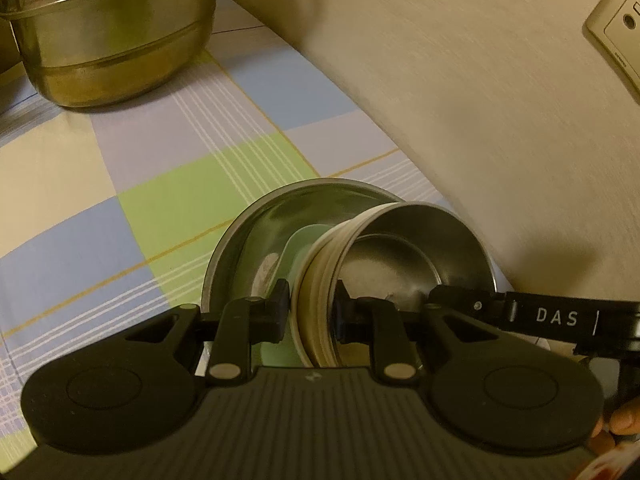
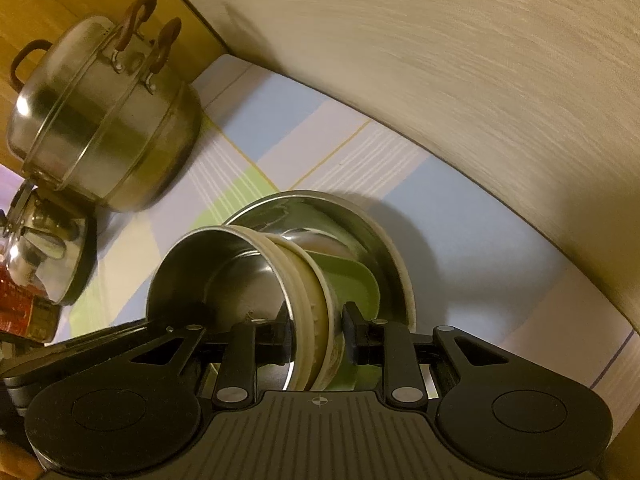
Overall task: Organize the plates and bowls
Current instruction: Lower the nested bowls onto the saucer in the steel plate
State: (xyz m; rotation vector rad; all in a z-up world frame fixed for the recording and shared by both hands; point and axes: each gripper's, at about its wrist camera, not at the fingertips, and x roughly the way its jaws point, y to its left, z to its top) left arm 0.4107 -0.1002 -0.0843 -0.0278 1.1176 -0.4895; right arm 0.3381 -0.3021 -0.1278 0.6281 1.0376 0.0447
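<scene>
we hold a nested stack of bowls (image 1: pixel 320 292) from both sides, the left tongs (image 1: pixel 310 316) clamped on its rims and the right tongs (image 2: pixel 318 336) clamped on the opposite edge. beyond the tips, a green plate (image 2: pixel 352 280) and a wide steel basin (image 1: pixel 256 228) sit under the stack. the steamer pot (image 2: pixel 100 128) stands far ahead. gathering looks mostly done; setting the stack down remains, we judge.
</scene>
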